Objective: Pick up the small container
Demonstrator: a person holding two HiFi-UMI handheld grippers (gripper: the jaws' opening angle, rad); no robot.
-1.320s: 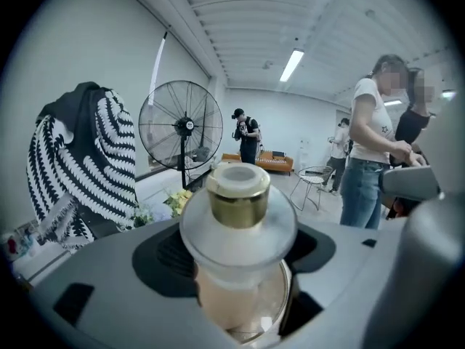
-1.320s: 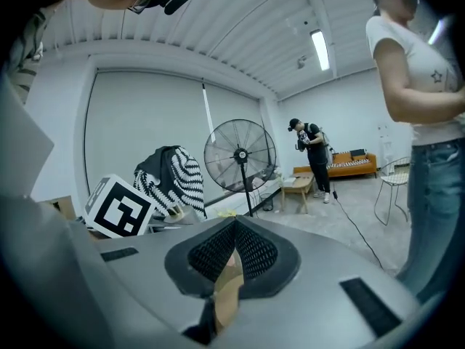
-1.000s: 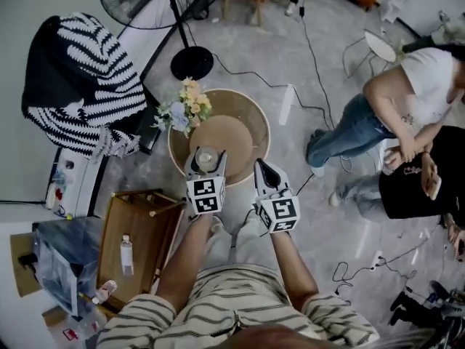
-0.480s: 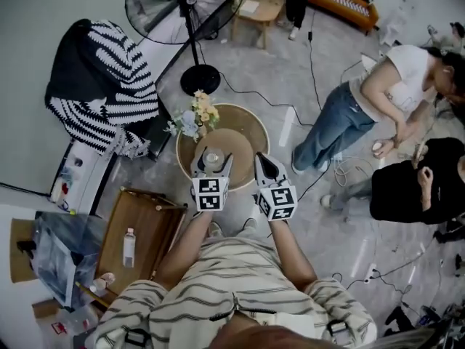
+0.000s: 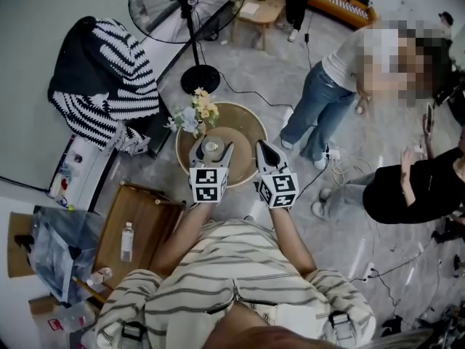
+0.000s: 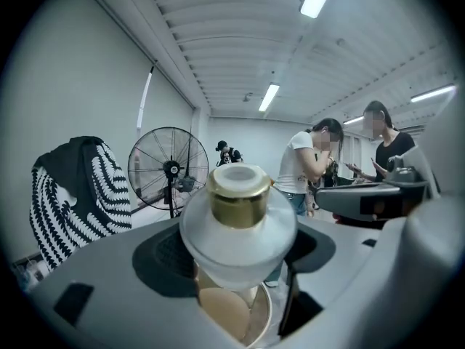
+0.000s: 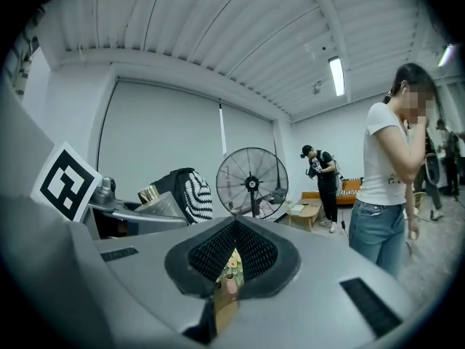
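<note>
Black-and-white knit [image 5: 102, 78] draped far left, fan [image 5: 185, 2] beyond it. Near left: wooden tray [image 5: 149, 220] with a bottle [image 5: 126, 240] lying in it. None of that is in play.

Centre: round wooden table [image 5: 247, 121], flowers [image 5: 195, 115] on its far-left edge.

Left gripper [image 5: 211, 151]: jaws wide, clamped on the container [image 6: 238, 220], pads on either side of its frosted body. Gold collar and white cap stick up above the jaws, roughly upright. Left gripper view shows the table top below the container with a gap between them, so I read it as off the surface, held over the middle of the table.

Right gripper [image 5: 260, 150]: just beside the left one, jaws closed together, nothing between them. Hanging over the table's right side, not touching the container.

Far right: bystander [image 5: 316, 111] in jeans, well apart from the table.

Status: grasp made, container looks airborne, so the pick is essentially done. All that seems left is keeping the grip steady. Smooth rounded glass in a two-point grip, so slip or tilt is the risk I'd watch.
</note>
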